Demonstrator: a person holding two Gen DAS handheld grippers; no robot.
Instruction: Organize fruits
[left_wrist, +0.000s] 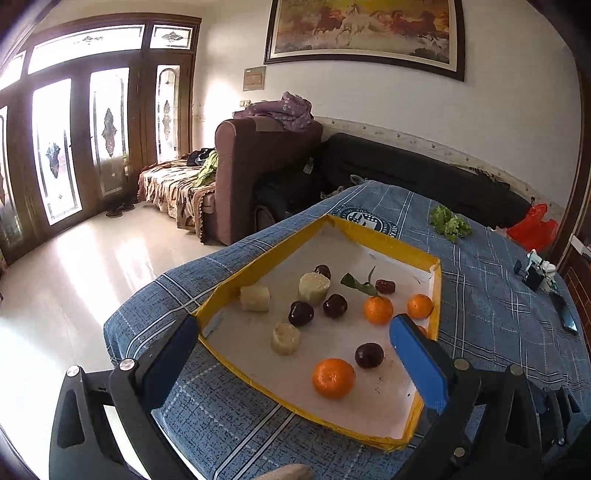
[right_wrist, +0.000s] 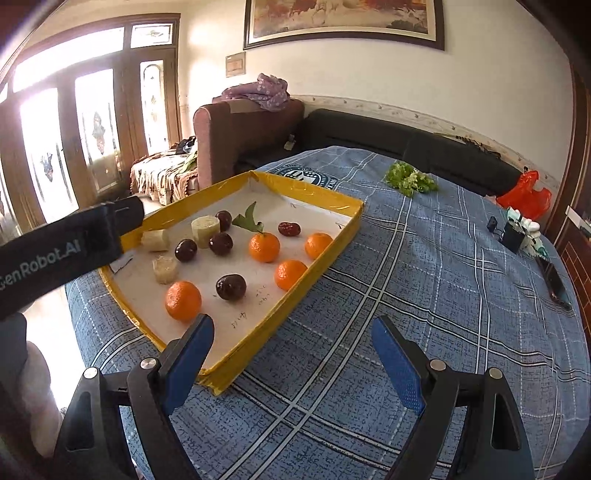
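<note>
A shallow tray with a yellow rim (left_wrist: 437, 291) (right_wrist: 332, 243) lies on the blue checked table. In it lie several oranges (left_wrist: 333, 377) (right_wrist: 183, 300), several dark red fruits (left_wrist: 369, 355) (right_wrist: 231, 287) and three pale cut cane pieces (left_wrist: 285, 338) (right_wrist: 164, 269). One orange has a green leaf (left_wrist: 356, 282) (right_wrist: 248, 218). My left gripper (left_wrist: 295, 365) is open and empty, hovering over the tray's near side. My right gripper (right_wrist: 293, 363) is open and empty, above the tray's near right corner and the cloth. The left gripper's body (right_wrist: 66, 243) shows at the left of the right wrist view.
A bunch of green leaves (left_wrist: 448, 221) (right_wrist: 410, 179) lies at the table's far side. A red bag (right_wrist: 524, 195), a small dark and white device (right_wrist: 517, 234) and a phone (right_wrist: 554, 282) lie at the right edge. Sofas stand behind the table.
</note>
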